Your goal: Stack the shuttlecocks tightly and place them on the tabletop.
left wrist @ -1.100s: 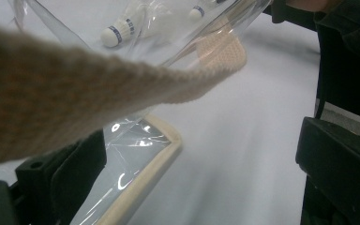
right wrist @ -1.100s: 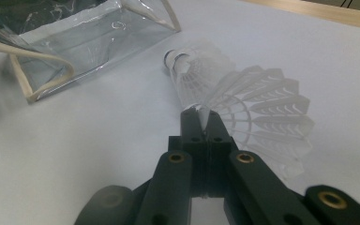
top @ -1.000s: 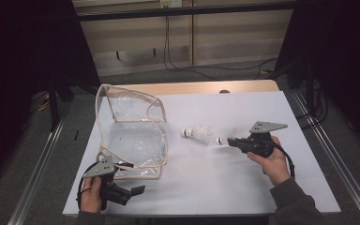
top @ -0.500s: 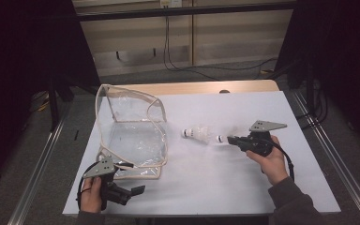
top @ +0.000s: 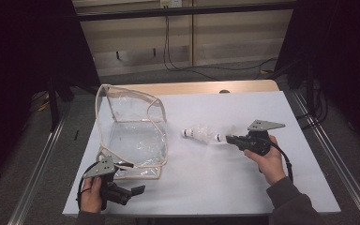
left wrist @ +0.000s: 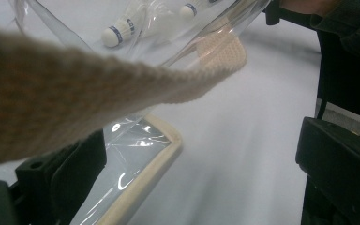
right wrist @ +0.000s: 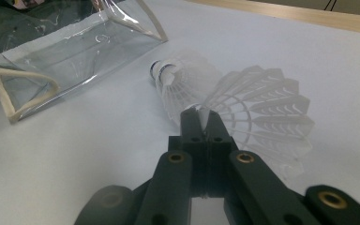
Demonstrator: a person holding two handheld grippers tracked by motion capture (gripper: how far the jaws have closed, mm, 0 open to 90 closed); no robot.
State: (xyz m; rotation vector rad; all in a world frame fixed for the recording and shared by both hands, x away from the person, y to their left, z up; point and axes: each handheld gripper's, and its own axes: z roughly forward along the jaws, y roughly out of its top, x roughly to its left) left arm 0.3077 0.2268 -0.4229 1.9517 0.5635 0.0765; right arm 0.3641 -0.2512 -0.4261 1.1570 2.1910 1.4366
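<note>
A clear plastic bag [top: 131, 136] with beige trim stands open on the left of the white table [top: 262, 108]. Two white shuttlecocks lie mid-table. My right gripper [top: 228, 138] is shut on the nearer shuttlecock [top: 219, 137]. In the right gripper view its jaws [right wrist: 201, 112] pinch that shuttlecock [right wrist: 262, 112] where its skirt starts. The other shuttlecock [right wrist: 178, 79] lies just beyond, cork toward the bag [right wrist: 75, 51]. My left gripper [top: 138, 190] is open near the bag's front corner. In the left gripper view that corner [left wrist: 136, 154] lies between the wide jaws [left wrist: 201, 140], touching neither.
A beige strap [left wrist: 98, 79] of the bag hangs blurred across the left gripper view. Both shuttlecocks [left wrist: 117, 33] [left wrist: 187, 9] show through the plastic there. The table's wooden far edge [top: 192, 87] runs behind the bag. Dark floor and metal rails [top: 42, 159] flank the table.
My right gripper, with the shuttlecock in it, has crept slightly up in the high view. The left gripper and the bag have stayed put.
</note>
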